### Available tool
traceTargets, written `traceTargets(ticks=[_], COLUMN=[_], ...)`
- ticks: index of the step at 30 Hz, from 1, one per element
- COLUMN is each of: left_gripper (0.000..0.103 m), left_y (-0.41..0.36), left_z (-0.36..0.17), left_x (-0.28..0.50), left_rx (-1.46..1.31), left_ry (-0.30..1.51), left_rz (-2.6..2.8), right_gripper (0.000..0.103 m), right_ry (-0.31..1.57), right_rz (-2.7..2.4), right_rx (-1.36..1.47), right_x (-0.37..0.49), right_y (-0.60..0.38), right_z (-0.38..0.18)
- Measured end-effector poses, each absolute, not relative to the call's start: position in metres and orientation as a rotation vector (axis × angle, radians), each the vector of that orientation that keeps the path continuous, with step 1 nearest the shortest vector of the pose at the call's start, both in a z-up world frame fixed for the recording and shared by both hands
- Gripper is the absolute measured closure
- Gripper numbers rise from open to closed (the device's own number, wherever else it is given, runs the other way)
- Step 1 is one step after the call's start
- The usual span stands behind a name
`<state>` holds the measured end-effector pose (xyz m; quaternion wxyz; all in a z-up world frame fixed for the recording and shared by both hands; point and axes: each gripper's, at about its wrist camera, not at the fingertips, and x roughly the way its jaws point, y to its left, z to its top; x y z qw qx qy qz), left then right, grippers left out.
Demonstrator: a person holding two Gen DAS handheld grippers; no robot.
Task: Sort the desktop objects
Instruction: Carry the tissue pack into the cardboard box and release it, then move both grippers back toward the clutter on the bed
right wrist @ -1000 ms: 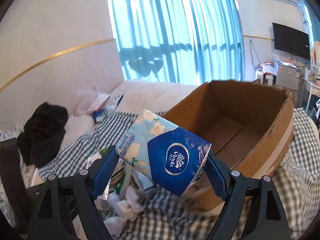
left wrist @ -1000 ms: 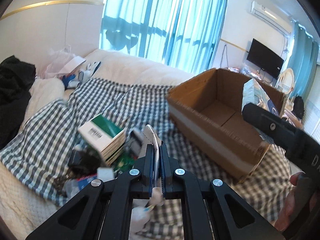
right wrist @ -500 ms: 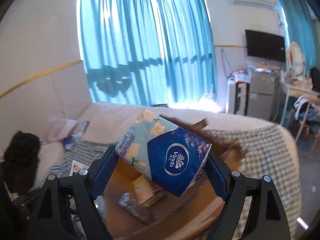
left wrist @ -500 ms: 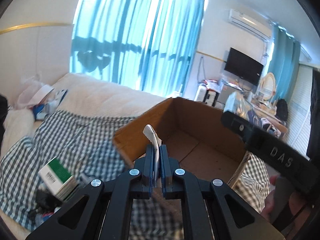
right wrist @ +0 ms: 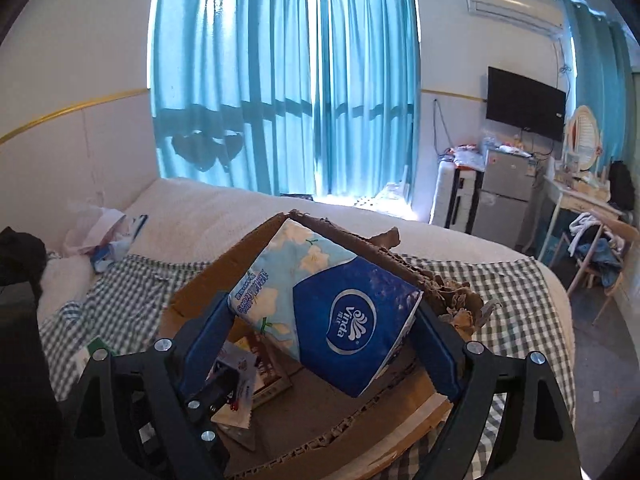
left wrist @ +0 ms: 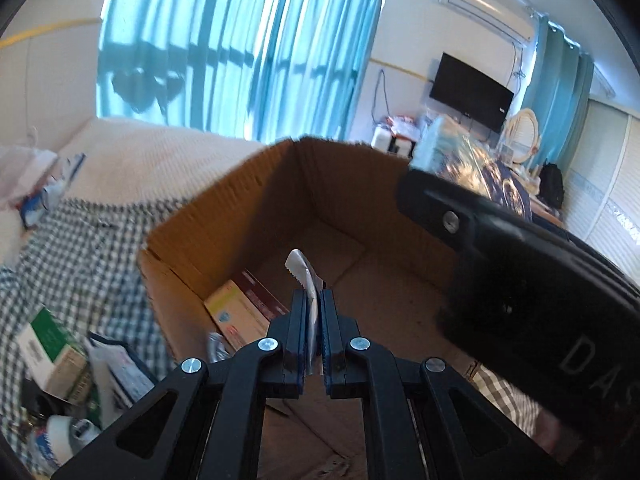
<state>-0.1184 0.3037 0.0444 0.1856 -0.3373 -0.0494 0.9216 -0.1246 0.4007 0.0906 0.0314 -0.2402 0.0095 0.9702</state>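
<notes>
Now your right tongs [right wrist: 324, 340] are clamped across the soft, light Vinda tissue pack [right wrist: 332, 312] above the cardboard box [right wrist: 192, 300], while your left tongs [left wrist: 313, 320] pinch a thin, flimsy sachet [left wrist: 300, 272] edgewise over it.

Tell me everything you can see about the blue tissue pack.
The tissue pack is a soft plastic-wrapped block, dark blue with a white Vinda logo at one end, pale blue with white flowers at the other. It sits tilted between the fingers of the right gripper, whose jaws have just been opening, above the open cardboard box.
</notes>
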Motion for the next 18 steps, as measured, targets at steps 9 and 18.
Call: traceTargets(ticks=[9,18], left_gripper=[0.008,0.004], left_y=[0.296,0.28], left_z=[0.047,0.065], left_x=[-0.11,-0.103], left_rx=[-0.931,-0.904], left_ry=[-0.193,-0.195], left_rz=[2.696,2.722], right_gripper=[0.001,0.001], right_ry=[0.022,0.121], right_rz=[3.005,3.042], right_rx=[-0.639,-0.602], right_x=[-0.115,-0.094], right_y=[0.396,0.399], right_z=[0.098,0.113])
